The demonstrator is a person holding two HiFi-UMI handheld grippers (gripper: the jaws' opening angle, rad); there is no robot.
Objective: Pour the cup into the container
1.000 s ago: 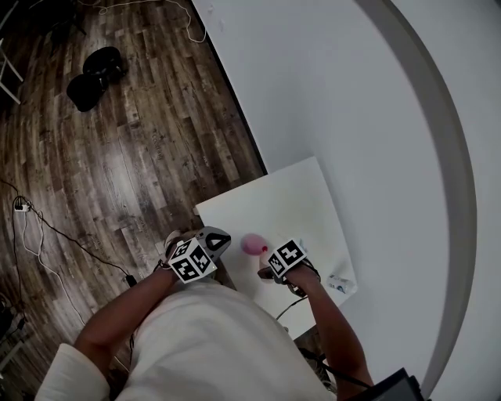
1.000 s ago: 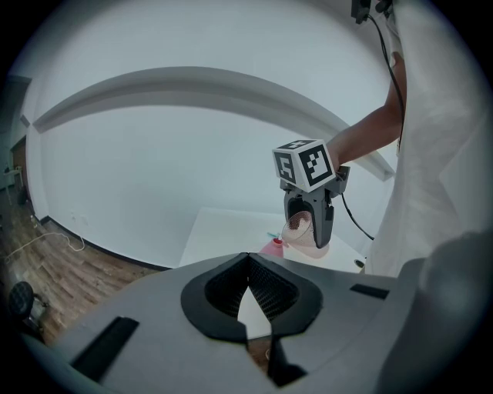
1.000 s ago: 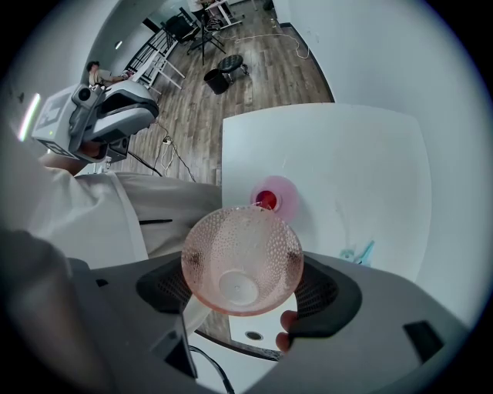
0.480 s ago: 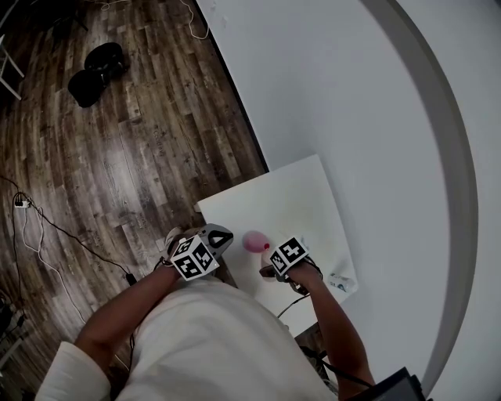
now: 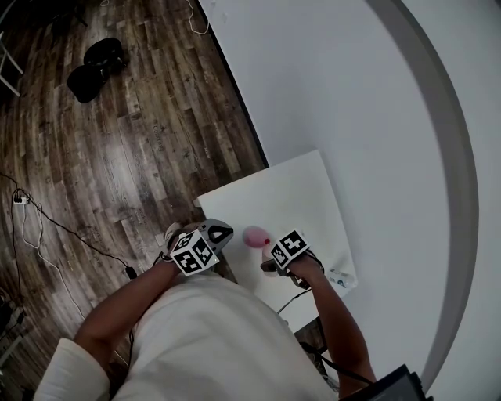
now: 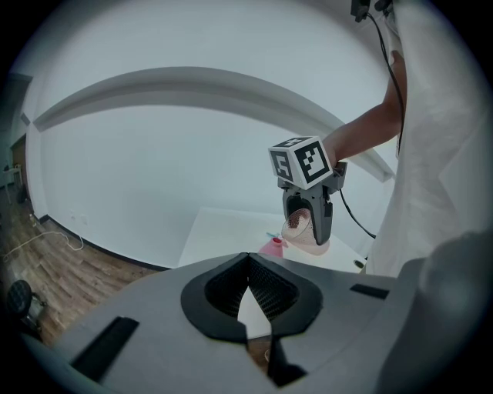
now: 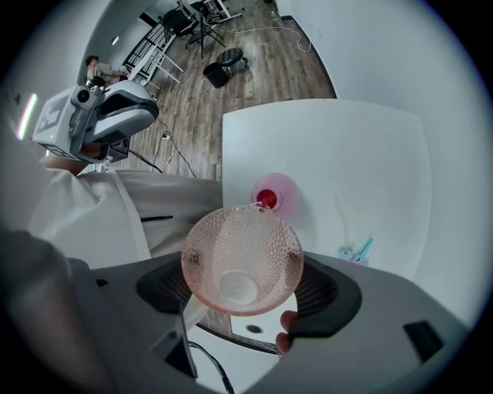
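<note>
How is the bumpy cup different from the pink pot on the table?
The cup is up in the right gripper's jaws and tipped over, while the pot stands on the white table. The cup is see-through with tiny bumps, but the pot looks plain and not see-through. The cup's mouth is wide, and the pot's opening is small and shows red. Both are pink.

A sparse studio or test room, not a home; dark wood-plank floor (image 5: 117, 157), bare white wall (image 5: 352, 94), one small white square desk (image 5: 290, 196) against it; loose cables (image 5: 47, 225) at the left; black stands (image 7: 202, 19) and white racks (image 7: 154, 54) far off.
</note>
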